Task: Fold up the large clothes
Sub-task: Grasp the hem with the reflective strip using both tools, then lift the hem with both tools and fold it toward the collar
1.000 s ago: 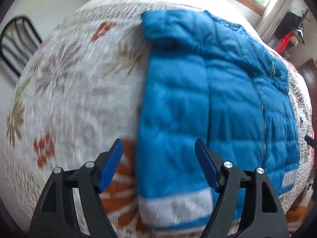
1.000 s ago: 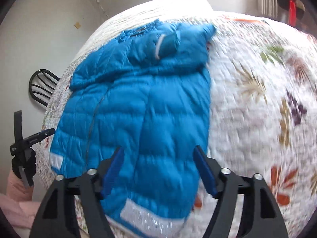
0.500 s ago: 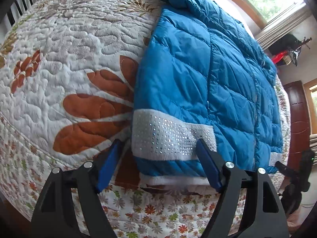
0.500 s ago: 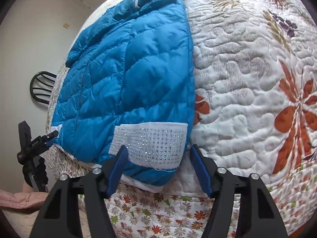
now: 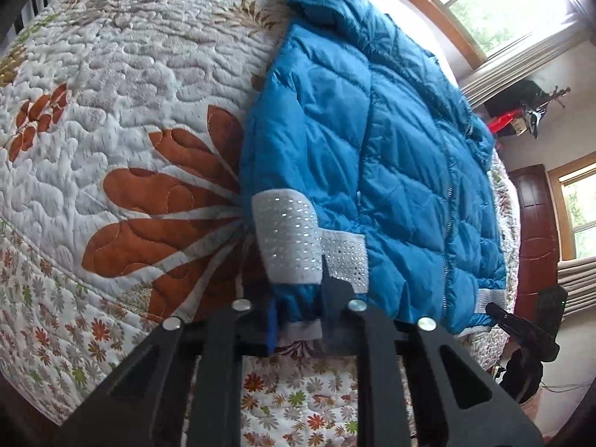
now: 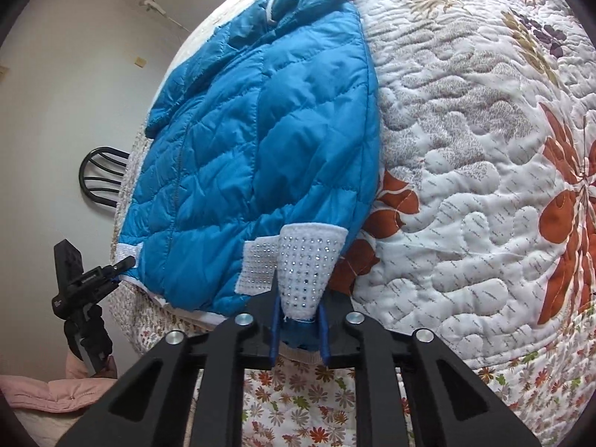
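Note:
A blue quilted puffer jacket point(image 5: 391, 156) point(image 6: 260, 130) lies spread on a floral quilted bed point(image 5: 111, 74) point(image 6: 465, 149), its bottom hem at the near edge. White studded bands point(image 5: 287, 238) point(image 6: 309, 264) mark the two hem corners. My left gripper point(image 5: 298, 309) is closing its jaws, with the left hem corner bunched between them and the pads pressing on it. At the opposite corner my right gripper point(image 6: 300, 320) is shut on the hem, and the studded band bulges up out of its jaws.
The bed's side drops away just below both grippers. A black chair point(image 6: 100, 175) stands by the wall past the bed's left side. A window point(image 5: 495, 3), curtains and a wooden door point(image 5: 532, 231) are on the right. Pink cloth point(image 6: 48, 391) lies low at the left.
Both grippers came down to the jacket's near hem, then went from wide open to clamped on its two corners. The studded bands now pucker between the jaws.

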Action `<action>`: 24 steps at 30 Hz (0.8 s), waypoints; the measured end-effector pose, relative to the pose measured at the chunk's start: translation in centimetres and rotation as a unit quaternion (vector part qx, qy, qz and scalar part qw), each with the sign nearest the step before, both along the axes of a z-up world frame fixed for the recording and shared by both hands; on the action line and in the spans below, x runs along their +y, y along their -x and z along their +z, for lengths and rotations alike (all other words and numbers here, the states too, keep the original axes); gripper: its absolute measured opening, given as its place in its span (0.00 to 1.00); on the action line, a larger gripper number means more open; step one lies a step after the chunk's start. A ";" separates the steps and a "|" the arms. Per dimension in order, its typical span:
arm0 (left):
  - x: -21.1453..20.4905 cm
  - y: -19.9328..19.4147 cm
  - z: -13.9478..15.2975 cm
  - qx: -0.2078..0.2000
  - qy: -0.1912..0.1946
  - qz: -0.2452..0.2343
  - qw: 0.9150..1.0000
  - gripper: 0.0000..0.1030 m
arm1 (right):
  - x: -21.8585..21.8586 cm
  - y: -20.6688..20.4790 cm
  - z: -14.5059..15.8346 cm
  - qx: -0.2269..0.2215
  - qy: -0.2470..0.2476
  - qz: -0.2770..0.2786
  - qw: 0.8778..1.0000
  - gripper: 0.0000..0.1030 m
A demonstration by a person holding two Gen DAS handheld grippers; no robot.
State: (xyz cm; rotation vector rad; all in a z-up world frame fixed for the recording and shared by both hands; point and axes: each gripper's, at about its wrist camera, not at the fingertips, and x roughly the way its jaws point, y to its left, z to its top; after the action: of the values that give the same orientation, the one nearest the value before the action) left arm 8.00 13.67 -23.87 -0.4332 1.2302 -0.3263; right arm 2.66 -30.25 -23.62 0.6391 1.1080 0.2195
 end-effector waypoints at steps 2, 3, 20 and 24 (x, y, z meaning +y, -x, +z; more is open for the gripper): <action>0.2 0.5 0.7 -0.012 0.005 0.002 1.000 0.12 | 0.0 0.6 0.7 -0.012 0.002 0.005 1.000 0.12; 0.3 0.8 1.0 -0.018 0.006 0.002 1.000 0.11 | 0.0 0.9 1.0 -0.016 0.003 0.006 1.000 0.12; 2.0 5.5 0.6 -0.004 0.003 -0.023 1.000 0.10 | -0.2 5.2 0.5 0.008 -0.006 0.008 1.000 0.11; 2.0 4.7 4.3 -0.059 0.020 -0.032 0.998 0.10 | -0.8 5.3 3.1 -0.031 -0.007 0.012 0.999 0.10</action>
State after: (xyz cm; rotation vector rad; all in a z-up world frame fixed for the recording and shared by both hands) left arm 3.28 15.72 -19.52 -0.4027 1.1256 -0.4261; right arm -2.62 -31.09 -20.55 0.6279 1.0552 0.2673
